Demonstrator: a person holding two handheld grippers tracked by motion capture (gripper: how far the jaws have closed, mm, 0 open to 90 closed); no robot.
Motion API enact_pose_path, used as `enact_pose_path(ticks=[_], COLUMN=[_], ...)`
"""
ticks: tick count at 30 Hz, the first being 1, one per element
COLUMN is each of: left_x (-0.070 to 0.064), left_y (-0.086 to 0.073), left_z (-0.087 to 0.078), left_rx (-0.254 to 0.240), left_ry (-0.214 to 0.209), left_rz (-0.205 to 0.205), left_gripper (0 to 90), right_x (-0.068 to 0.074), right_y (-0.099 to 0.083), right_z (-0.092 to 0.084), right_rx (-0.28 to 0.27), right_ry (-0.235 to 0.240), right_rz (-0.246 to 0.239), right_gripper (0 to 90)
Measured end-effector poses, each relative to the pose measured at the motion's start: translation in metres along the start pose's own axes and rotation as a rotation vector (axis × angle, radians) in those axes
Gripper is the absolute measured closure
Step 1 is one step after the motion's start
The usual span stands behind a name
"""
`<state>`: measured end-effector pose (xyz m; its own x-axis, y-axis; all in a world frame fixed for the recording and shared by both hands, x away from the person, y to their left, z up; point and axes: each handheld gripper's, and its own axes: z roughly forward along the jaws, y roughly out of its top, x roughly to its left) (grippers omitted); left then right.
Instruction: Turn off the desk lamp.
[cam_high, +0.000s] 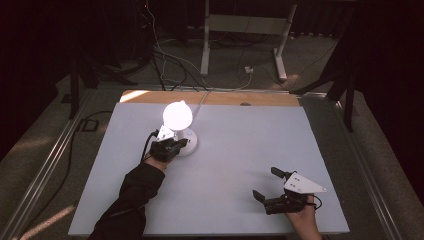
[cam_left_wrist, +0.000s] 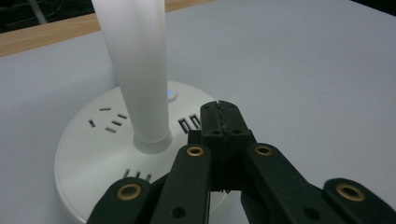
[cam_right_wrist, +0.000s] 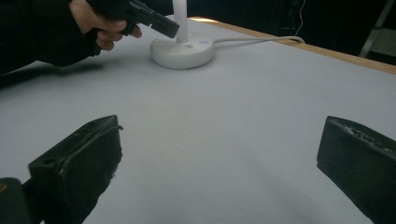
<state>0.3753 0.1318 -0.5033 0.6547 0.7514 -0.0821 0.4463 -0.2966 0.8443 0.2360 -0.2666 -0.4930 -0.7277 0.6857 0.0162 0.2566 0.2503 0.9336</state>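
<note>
The desk lamp (cam_high: 178, 125) is standing lit toward the far left part of the pale grey worktop (cam_high: 240, 150), its round head (cam_high: 177, 115) glowing so brightly in the high view that it is washing out to plain white. Below the head, a smooth white stem (cam_left_wrist: 137, 70) is rising upright out of a collar in the middle of a round, flat white base (cam_left_wrist: 88, 154). The base is carrying several socket slots on its top face, two small rectangular ports facing the jaws, and a little round button (cam_left_wrist: 172, 94) that is shining pale blue just beside the stem. A white cable (cam_right_wrist: 261, 40) is running from the base toward the wooden far edge (cam_high: 210, 97) of the worktop. The left hand-held gripper (cam_left_wrist: 220, 116) is hovering over the near edge of the base with its jaws pressed together and nothing between them (whether the tips are touching the base I cannot tell). A dark sleeve (cam_high: 135, 195) is leading back from it to the near edge. The right hand-held gripper (cam_high: 263, 184) is sitting well apart from the lamp, low over the near right part of the worktop, its jaws spread wide over bare surface.
</note>
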Motion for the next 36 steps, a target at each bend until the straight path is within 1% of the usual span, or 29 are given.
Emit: enact_pose_path(ticks=[4, 5, 6, 15, 23, 24, 25, 26, 32, 33, 34, 36], left_x=[-0.0003, -0.0002, -0.0002, 0.002, 0.0025, 0.0025, 0.0008, -0.0002, -0.0001, 0.0001, 0.0001, 0.0], left_y=[-0.0019, -0.003, -0.0035, -0.007, -0.0089, -0.009, -0.0091, -0.0095, -0.0091, -0.0092, -0.009, -0.0068], left_z=[0.0021, 0.0031, 0.0034, 0.0061, 0.0065, 0.0068, 0.0078, 0.0082, 0.0088, 0.0083, 0.0067, 0.0043], left_rx=[0.009, 0.014, 0.016, 0.031, 0.027, 0.027, 0.024, 0.022, 0.02, 0.016, 0.017, 0.008], left_ry=[0.004, -0.002, 0.004, 0.011, 0.008, 0.008, 0.021, 0.017, 0.018, 0.022, 0.011, 0.013], left_rz=[0.003, -0.001, 0.003, 0.002, -0.002, 0.0, 0.017, 0.017, 0.015, 0.013, 0.004, 0.003], left_gripper=[90.0, 90.0, 90.0, 90.0, 90.0, 90.0, 90.0, 90.0, 90.0, 90.0, 90.0, 90.0], right_x=[0.0, 0.0, 0.0, -0.0002, -0.0002, -0.0001, 0.0001, 0.0001, 0.0008, 0.0006, 0.0004, -0.0005], right_y=[0.0, 0.0, 0.0, 0.0, 0.0, 0.0, 0.0, -0.0001, 0.0, 0.0, 0.0, -0.0001], right_z=[0.0, 0.0, -0.0001, 0.0, 0.0, 0.0, 0.0, 0.0002, 0.0005, 0.0003, 0.0001, -0.0001], right_rx=[0.0, 0.001, 0.0, 0.0, -0.001, 0.0, 0.001, 0.001, 0.003, 0.002, 0.001, -0.001], right_ry=[0.0, 0.0, 0.0, 0.002, 0.001, 0.0, 0.001, 0.001, 0.002, 0.001, 0.001, 0.001], right_rz=[0.0, 0.001, 0.001, 0.001, 0.001, 0.001, 0.001, 0.0, -0.001, -0.001, -0.002, 0.0], right_gripper=[0.0, 0.0, 0.0, 0.0, 0.0, 0.0, 0.0, 0.0, 0.0, 0.0, 0.0, 0.0])
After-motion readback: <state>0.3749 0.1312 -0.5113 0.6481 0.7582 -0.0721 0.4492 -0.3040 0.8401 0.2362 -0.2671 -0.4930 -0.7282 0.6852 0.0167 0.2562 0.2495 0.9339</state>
